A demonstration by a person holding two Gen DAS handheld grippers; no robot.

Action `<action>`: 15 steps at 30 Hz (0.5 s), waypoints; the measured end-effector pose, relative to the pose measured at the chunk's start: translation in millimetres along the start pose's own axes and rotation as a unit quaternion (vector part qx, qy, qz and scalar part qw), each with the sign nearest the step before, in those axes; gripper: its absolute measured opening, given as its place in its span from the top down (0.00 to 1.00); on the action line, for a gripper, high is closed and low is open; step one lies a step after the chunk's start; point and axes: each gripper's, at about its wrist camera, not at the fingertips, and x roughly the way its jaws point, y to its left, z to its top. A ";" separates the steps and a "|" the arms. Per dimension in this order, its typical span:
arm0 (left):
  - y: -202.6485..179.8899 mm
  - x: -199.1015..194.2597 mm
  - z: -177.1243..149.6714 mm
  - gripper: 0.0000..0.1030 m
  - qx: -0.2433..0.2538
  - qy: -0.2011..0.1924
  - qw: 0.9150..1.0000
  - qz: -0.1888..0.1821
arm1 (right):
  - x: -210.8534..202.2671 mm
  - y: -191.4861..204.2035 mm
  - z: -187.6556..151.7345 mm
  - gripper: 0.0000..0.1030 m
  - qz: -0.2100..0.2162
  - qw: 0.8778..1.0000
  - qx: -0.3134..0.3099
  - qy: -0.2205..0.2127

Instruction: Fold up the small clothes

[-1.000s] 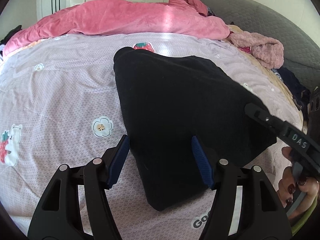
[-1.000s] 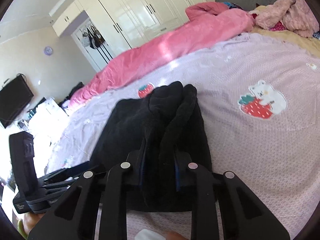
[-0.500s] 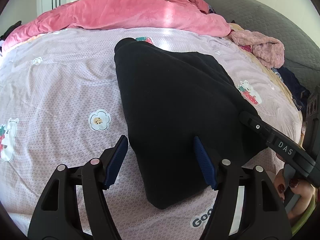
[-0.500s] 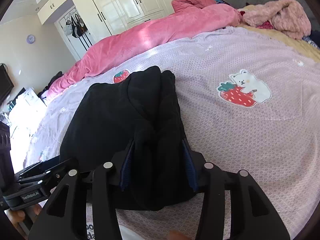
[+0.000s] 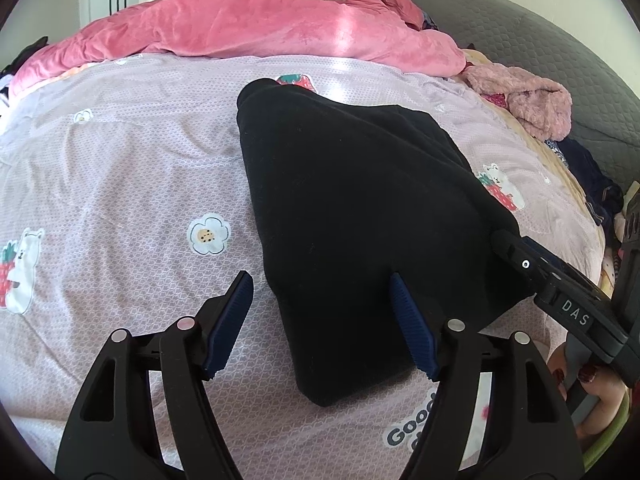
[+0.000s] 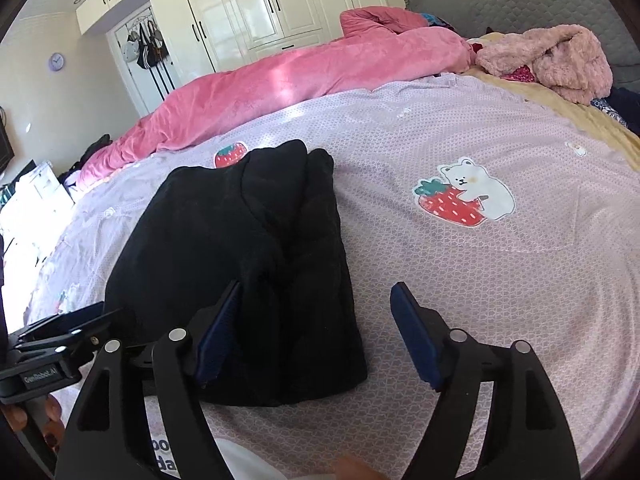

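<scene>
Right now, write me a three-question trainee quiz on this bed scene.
1. True or false: the folded black garment lies on the lilac printed bedsheet.
2. Which print does the garment's far end partly cover in the left wrist view? A) strawberry B) flower C) clock
3. Fill in: the right gripper has its jaws opening, the pads clear of the cloth, so it grips ____.

Key: 1 true; 2 A, the strawberry print; 3 nothing. The left gripper also straddles a corner, jaws opening, without pressing.

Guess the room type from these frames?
A bedroom, almost certainly: a bed with a lilac cartoon-print sheet, a pink duvet piled along it, and white built-in wardrobes behind.
</scene>
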 end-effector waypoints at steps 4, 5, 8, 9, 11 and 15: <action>2.0 -8.2 1.0 0.28 -0.003 -0.008 1.000 0.005 | -15.0 -3.7 2.9 0.16 0.012 0.999 0.024 -0.019; 2.8 -10.9 1.6 0.26 -0.004 -0.011 1.000 0.006 | -20.9 -4.0 4.5 0.14 0.010 0.999 0.027 -0.030; 3.3 -20.8 3.1 0.13 -0.005 -0.021 1.000 0.014 | -36.6 -4.8 9.1 0.07 0.014 0.998 0.033 -0.055; 3.3 -23.7 3.6 0.09 -0.005 -0.024 1.000 0.017 | -40.8 -4.4 10.3 0.06 0.018 0.998 0.034 -0.059; 3.8 -31.7 3.6 0.09 -0.007 -0.032 0.999 0.025 | -47.7 -2.9 11.6 0.04 0.024 0.997 0.032 -0.063; 5.4 -52.8 0.4 0.09 -0.016 -0.055 0.998 0.035 | -66.0 -0.8 11.0 0.04 0.035 0.996 0.029 -0.081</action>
